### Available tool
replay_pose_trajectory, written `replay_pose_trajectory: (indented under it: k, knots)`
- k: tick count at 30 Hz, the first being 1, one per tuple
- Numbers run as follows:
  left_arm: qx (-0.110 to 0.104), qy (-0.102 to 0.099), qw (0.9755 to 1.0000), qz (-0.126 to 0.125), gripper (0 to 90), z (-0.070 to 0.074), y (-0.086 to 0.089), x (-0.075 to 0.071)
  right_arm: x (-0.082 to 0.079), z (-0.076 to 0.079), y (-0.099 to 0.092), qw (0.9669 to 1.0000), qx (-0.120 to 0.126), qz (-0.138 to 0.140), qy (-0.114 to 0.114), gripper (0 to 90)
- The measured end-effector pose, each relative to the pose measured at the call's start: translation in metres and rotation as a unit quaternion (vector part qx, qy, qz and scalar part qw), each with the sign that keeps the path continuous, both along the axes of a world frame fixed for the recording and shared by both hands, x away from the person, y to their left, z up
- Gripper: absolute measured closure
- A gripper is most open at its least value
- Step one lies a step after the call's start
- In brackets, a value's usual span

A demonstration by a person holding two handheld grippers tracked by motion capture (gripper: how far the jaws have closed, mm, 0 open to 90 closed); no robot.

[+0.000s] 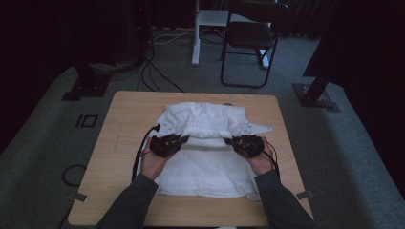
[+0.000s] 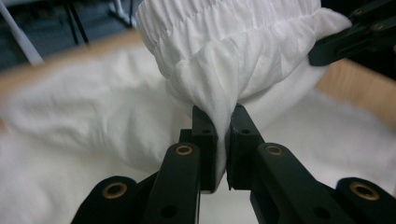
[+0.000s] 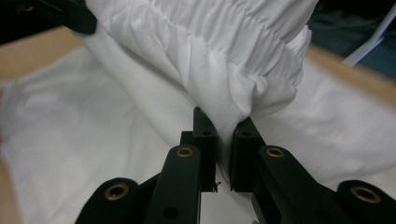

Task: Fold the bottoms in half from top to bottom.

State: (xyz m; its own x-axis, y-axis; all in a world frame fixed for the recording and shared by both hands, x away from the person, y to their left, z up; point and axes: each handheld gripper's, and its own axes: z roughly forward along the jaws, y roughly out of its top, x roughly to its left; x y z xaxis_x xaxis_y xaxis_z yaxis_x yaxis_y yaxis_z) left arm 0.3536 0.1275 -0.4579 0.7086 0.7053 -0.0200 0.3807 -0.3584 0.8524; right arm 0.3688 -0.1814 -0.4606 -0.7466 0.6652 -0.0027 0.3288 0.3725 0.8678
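A white garment (image 1: 205, 148) lies spread on the wooden table (image 1: 119, 138), near its middle. Its gathered, elastic edge runs across the table from left to right, and this edge is lifted off the cloth below; the rest of the garment stretches from there toward the person, so the long axis goes from the far side to the near side. At the far corners two small flaps with dark dots stick out to the left and the right.

The left gripper (image 1: 184, 139) is clenched on the left end of the gathered edge, and the right gripper (image 1: 228, 140) is clenched on the right end. Both point inward, toward each other, with the band stretched between them.

On the floor behind the table stand a dark folding chair (image 1: 250, 38) and a white stand leg (image 1: 196, 33); cables (image 1: 153, 71) lie on the carpet. Nothing on the table stands in the way of the grippers (it carries the garment and no more that I can see).

The left gripper view shows a thick fold of cloth squeezed between its black jaws, with the right gripper (image 2: 322, 51) holding the same band at the upper right. The right gripper view shows its own pinch on the ruffled hem (image 3: 243, 60) and the left gripper (image 3: 70, 18) at the upper left. The high view gives the whole layout and both sleeves (image 1: 138, 200), but the pinch itself is too small to see there.
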Motion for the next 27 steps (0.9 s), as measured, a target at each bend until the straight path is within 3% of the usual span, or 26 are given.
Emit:
replay_pose_trajectory:
  k: [2,5,7,9,11,12,13,16,18,19,20,21,23,25,27]
  knots:
    - [0.011,0.03,0.9995,-0.005,83.4,-0.026,0.0,-0.003,-0.006,-0.022,0.003,0.9994,-0.022,0.007,0.024,83.6]
    - [0.016,0.084,0.9963,-0.003,82.0,-0.062,0.001,-0.001,-0.007,-0.058,0.005,0.9966,-0.036,0.01,0.074,83.5]
    - [0.038,0.109,0.9933,-0.001,77.9,-0.082,-0.001,0.002,-0.006,-0.076,0.006,0.9943,-0.041,0.005,0.098,83.1]
    - [0.035,0.132,0.9906,-0.004,70.8,-0.093,-0.001,0.005,-0.004,-0.087,0.006,0.992,-0.044,0.0,0.118,79.8]
    - [0.02,0.133,0.9909,-0.003,64.5,-0.088,0.002,0.003,-0.002,-0.088,0.005,0.9896,-0.034,0.003,0.14,63.9]
    - [0.01,0.124,0.9922,-0.006,64.0,-0.081,0.006,0.0,-0.002,-0.086,0.004,0.9889,-0.03,0.007,0.145,57.5]
    - [0.01,0.124,0.9922,-0.006,62.8,-0.081,0.006,0.0,-0.003,-0.08,0.001,0.9902,-0.024,0.014,0.137,50.5]
    - [-0.026,0.09,0.9956,-0.005,60.3,-0.051,0.021,-0.004,-0.007,-0.062,-0.01,0.9937,0.002,0.018,0.11,45.9]
    - [-0.028,0.078,0.9965,0.014,65.6,-0.042,0.025,0.003,-0.003,-0.05,-0.019,0.9944,0.036,0.008,0.099,52.7]
    - [-0.025,0.076,0.9965,0.027,78.0,-0.039,0.026,0.008,0.001,-0.046,-0.022,0.9943,0.043,-0.005,0.098,68.5]
    - [-0.02,0.077,0.9962,0.035,87.5,-0.038,0.026,0.014,0.006,-0.044,-0.023,0.9941,0.043,-0.022,0.097,76.4]
    - [-0.012,0.078,0.9962,0.038,90.0,-0.038,0.023,0.02,0.012,-0.043,-0.023,0.9937,0.036,-0.039,0.099,83.0]
    - [0.026,0.083,0.9947,0.055,90.0,-0.044,0.013,0.034,0.028,-0.048,-0.018,0.9914,0.014,-0.069,0.11,86.1]
    - [0.034,0.11,0.9917,0.057,90.0,-0.057,0.006,0.05,0.04,-0.057,-0.01,0.9891,-0.008,-0.084,0.121,84.0]
    - [0.047,0.121,0.9904,0.049,89.0,-0.071,-0.001,0.059,0.052,-0.069,-0.003,0.9844,-0.033,-0.107,0.136,81.7]
